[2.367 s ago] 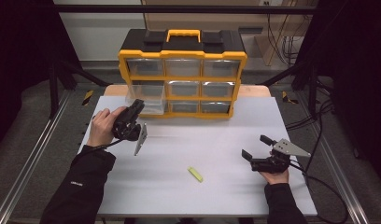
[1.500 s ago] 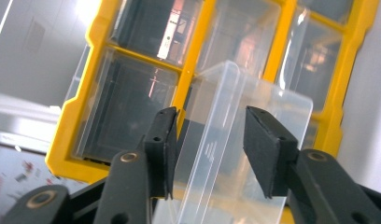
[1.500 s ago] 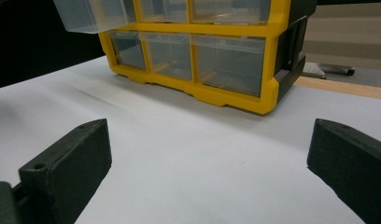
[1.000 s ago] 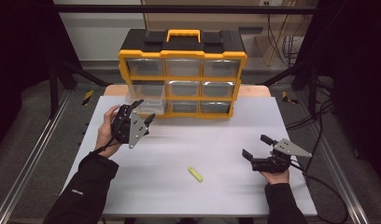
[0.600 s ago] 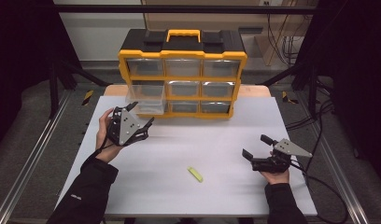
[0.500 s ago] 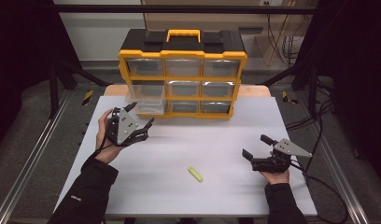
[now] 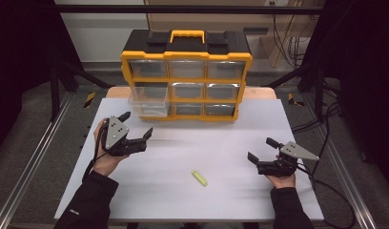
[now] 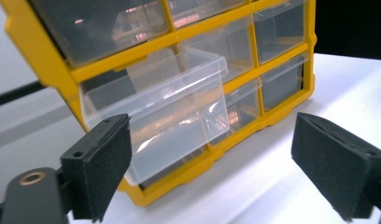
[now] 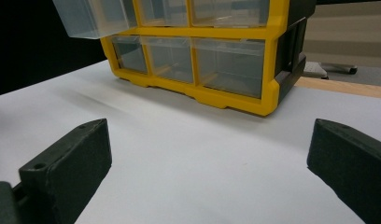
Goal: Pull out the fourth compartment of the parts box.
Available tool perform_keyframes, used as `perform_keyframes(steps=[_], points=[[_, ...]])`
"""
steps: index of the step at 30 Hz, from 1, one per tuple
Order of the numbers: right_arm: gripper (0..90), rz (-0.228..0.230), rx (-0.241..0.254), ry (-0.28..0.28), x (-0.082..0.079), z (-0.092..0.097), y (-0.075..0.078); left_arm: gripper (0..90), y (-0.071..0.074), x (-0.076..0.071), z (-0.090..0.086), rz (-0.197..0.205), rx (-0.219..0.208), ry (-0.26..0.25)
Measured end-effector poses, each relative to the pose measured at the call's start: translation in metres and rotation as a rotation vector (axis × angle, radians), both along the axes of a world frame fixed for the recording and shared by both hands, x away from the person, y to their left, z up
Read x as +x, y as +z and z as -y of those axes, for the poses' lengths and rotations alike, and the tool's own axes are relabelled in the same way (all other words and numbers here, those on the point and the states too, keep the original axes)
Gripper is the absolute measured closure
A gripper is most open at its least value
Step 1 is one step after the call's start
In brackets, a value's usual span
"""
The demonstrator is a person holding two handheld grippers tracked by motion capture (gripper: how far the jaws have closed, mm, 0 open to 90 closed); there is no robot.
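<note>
Clear plastic drawer (image 7: 148, 100), pulled out of yellow organizer (image 7: 186, 71) at upper centre; left gripper (image 7: 135, 129), jaws just opening, empty, lower left of it; right gripper (image 7: 263, 149) spread, empty, lower right on tabletop (image 7: 216, 157).

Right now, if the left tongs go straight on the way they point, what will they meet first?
Probably the pulled-out clear drawer of the yellow organizer: it lies dead ahead between the open left tongs, with bare white table before it. Depth is hard to judge.

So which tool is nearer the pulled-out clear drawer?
Left. The left tool sits just below the clear drawer, jaws open; the right tool is far across the table.
</note>
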State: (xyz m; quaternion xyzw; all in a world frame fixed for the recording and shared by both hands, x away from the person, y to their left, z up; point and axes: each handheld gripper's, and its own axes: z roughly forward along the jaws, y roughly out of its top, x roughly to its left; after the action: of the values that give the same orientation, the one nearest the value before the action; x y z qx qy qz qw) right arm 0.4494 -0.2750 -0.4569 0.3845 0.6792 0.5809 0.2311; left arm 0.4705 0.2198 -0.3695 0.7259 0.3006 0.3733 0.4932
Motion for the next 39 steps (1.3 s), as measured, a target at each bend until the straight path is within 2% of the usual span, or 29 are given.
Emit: perform_keyframes(steps=[3, 5, 9, 10, 11, 12, 19, 25, 26, 30, 35, 37, 38, 39], points=[[0.5, -0.004, 0.001, 0.001, 0.0, 0.0, 0.0, 8.3, -0.003, -0.002, -0.003, -0.011, -0.017, 0.005], [0.5, -0.01, 0.002, 0.003, 0.0, 0.0, 0.001, 5.9, -0.008, -0.005, -0.009, -0.035, -0.053, 0.008], [0.5, -0.01, -0.002, 0.005, 0.0, 0.0, 0.001, 3.5, -0.015, -0.007, -0.017, -0.063, -0.073, -0.006], [0.5, -0.01, -0.002, 0.004, 0.0, 0.0, 0.001, 3.1, -0.017, -0.008, -0.018, -0.089, -0.087, -0.008], [0.5, -0.01, -0.002, 0.004, 0.0, 0.0, 0.001, 2.4, -0.017, -0.008, -0.018, -0.089, -0.087, -0.008], [0.5, -0.008, -0.003, 0.004, 0.0, 0.0, 0.001, 1.7, -0.022, -0.008, -0.021, -0.114, -0.084, -0.01], [0.5, -0.004, -0.003, 0.004, 0.0, -0.001, 0.001, 0.8, -0.035, -0.012, -0.027, -0.136, -0.094, -0.038], [0.4, -0.003, -0.014, 0.008, -0.001, -0.002, 0.002, 1.1, -0.047, -0.014, -0.031, -0.176, -0.121, -0.014], [0.4, -0.004, -0.014, 0.01, -0.001, -0.002, 0.002, 1.3, -0.051, -0.015, -0.033, -0.19, -0.137, -0.02], [0.4, -0.002, -0.018, 0.012, -0.001, -0.003, 0.003, 0.1, -0.054, -0.015, -0.037, -0.213, -0.144, -0.009], [0.4, -0.003, -0.024, 0.017, -0.001, -0.005, 0.004, 0.6, -0.057, -0.017, -0.04, -0.212, -0.165, -0.023], [0.5, -0.001, -0.042, 0.02, -0.002, -0.007, 0.005, 1.9, -0.061, -0.017, -0.042, -0.217, -0.18, -0.032], [0.5, -0.002, -0.046, 0.021, -0.002, -0.009, 0.006, 0.9, -0.063, -0.016, -0.043, -0.267, -0.178, -0.01], [0.5, -0.004, -0.046, 0.025, -0.002, -0.01, 0.007, 0.8, -0.065, -0.015, -0.045, -0.284, -0.172, -0.003]])
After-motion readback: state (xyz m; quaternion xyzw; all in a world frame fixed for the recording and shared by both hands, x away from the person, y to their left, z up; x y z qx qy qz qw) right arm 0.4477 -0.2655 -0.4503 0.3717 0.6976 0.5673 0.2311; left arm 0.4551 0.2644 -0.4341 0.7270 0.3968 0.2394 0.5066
